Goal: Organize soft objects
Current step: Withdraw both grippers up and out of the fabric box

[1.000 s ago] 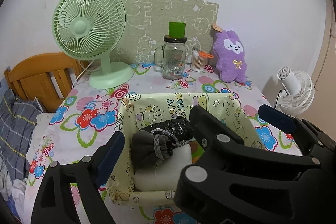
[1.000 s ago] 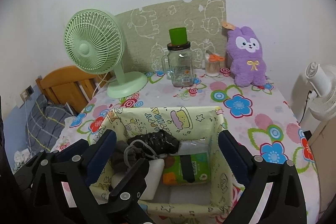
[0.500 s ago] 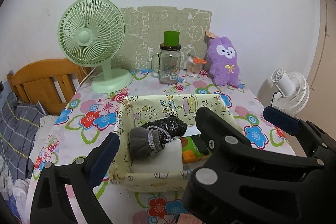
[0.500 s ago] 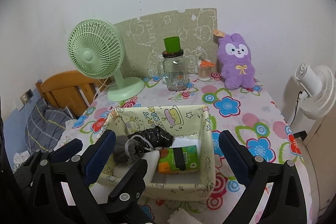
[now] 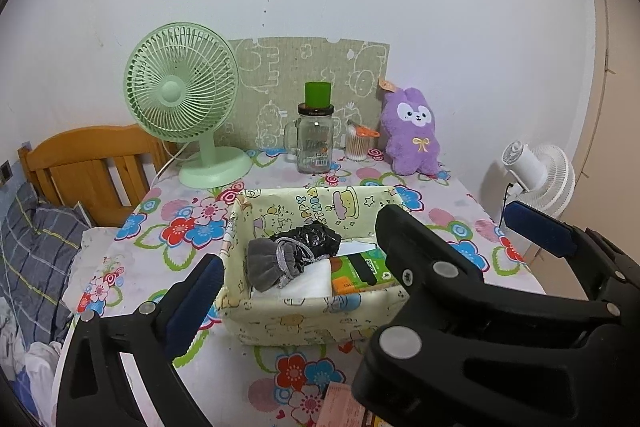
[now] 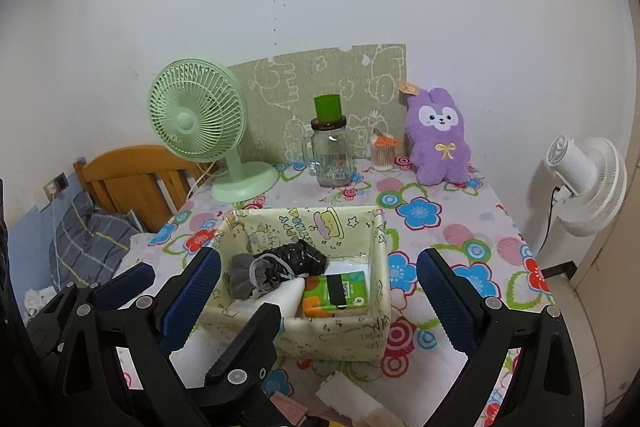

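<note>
Soft objects, a grey drawstring pouch, a black bag and a tissue pack, lie in the fabric basket near the table's front edge. Left gripper and right gripper gape empty; the next pick should come down centred.

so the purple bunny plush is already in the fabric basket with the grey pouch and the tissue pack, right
Not quite. The purple bunny plush is not in the fabric basket; it sits upright at the back of the table against the wall, beside the cotton swab jar. The right wrist view shows this. The grey pouch and the tissue pack are indeed in the basket.
</note>
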Demonstrator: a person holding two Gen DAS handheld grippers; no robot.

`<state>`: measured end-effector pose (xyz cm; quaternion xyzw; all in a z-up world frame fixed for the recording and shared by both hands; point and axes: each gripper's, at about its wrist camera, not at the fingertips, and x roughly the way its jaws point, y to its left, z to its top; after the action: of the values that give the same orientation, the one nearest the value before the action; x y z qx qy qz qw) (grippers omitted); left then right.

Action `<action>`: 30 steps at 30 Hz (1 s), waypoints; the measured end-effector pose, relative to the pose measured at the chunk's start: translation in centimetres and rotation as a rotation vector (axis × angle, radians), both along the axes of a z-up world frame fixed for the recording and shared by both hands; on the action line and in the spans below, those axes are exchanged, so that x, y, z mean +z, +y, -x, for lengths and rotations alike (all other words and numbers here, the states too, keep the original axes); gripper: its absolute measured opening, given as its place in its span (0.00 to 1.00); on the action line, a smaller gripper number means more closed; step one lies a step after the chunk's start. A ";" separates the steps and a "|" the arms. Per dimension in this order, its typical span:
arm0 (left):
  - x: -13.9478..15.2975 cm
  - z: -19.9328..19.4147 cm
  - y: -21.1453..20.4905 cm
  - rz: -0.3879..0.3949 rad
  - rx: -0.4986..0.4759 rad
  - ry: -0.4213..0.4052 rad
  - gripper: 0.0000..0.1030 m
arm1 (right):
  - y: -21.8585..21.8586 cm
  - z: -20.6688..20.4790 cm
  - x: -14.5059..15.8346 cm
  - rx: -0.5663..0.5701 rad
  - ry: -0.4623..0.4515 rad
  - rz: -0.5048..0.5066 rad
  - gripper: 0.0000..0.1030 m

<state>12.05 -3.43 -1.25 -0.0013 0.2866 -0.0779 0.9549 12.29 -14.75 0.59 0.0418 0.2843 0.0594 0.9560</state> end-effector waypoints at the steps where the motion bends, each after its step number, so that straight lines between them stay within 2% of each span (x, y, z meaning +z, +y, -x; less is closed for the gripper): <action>1: 0.0 0.2 0.0 0.002 -0.001 -0.001 0.99 | 0.0 0.3 0.1 0.000 -0.004 0.002 0.97; 17: -0.7 4.6 -0.3 -0.001 -0.022 -0.023 0.99 | 0.0 5.1 -0.3 -0.010 -0.044 0.020 0.97; 30: -2.8 6.6 -0.4 -0.004 -0.042 0.009 0.99 | -0.2 7.6 -2.5 -0.027 -0.011 0.024 0.97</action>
<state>5.42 -3.81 -4.10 0.0065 0.2910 -0.0975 0.9517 4.65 -14.96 -1.92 0.0337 0.2790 0.0430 0.9587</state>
